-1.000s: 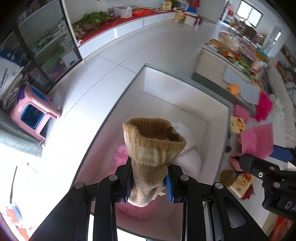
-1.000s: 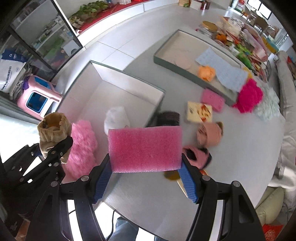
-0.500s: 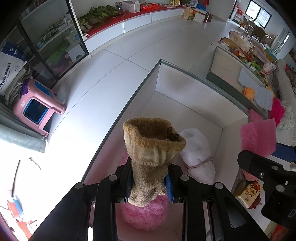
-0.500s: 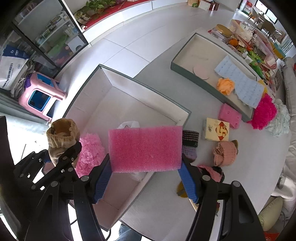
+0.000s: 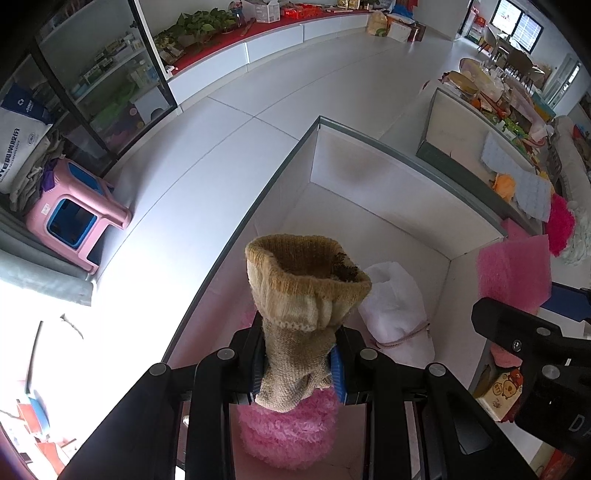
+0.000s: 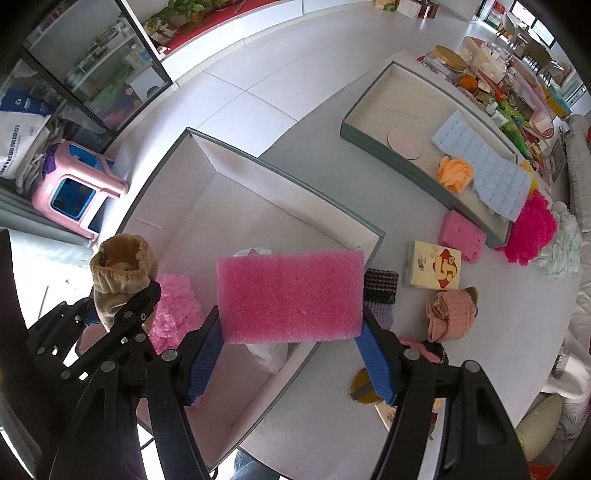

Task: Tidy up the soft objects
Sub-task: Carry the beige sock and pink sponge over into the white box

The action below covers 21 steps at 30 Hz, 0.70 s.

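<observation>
Tan sock (image 5: 303,317): pinched in left gripper (image 5: 298,363), above white box (image 5: 373,155)
Pink sponge (image 6: 290,295): clamped in right gripper (image 6: 291,354), over box edge
Fluffy pink ball (image 5: 288,432): inside box

Looks like a big open showroom or shop floor, not a home: pale tiled floor (image 5: 280,110), a glass-door display cabinet (image 5: 99,85) stocked with packaged goods, a long white counter with a red top (image 5: 280,33) carrying plants and boxes, plus a pink plastic stool (image 5: 74,218) by the cabinet.
</observation>
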Tool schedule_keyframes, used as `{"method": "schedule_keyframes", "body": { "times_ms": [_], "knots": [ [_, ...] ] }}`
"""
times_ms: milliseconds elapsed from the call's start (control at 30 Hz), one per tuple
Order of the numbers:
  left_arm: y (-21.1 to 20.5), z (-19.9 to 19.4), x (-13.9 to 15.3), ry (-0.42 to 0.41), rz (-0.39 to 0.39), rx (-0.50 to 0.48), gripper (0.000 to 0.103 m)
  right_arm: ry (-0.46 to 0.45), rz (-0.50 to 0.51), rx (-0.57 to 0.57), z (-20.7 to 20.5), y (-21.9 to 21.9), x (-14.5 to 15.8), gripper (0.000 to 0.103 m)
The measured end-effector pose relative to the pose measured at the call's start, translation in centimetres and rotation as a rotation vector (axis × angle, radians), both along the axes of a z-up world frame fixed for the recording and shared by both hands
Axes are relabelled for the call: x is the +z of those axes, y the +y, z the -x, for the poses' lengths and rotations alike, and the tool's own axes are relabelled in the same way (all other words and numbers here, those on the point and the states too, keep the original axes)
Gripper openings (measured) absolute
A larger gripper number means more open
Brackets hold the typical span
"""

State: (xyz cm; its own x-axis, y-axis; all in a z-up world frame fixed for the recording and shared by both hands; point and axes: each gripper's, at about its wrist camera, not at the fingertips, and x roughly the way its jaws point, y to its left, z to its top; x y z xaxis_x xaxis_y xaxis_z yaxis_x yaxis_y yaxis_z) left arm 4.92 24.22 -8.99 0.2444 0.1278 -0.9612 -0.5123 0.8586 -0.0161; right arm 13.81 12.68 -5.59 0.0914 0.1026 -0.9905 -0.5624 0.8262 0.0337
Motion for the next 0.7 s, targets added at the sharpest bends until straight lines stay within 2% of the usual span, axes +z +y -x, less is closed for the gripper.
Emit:
{"method": "schedule_keyframes", "body": {
  "times_ms": [700],
  "knots": [
    [0.3,-0.6,-1.7,0.049,0.003,-0.001,0.030,0.020,0.015,-0.005,-0.7,0.7,-1.6,0.072]
  ]
}}
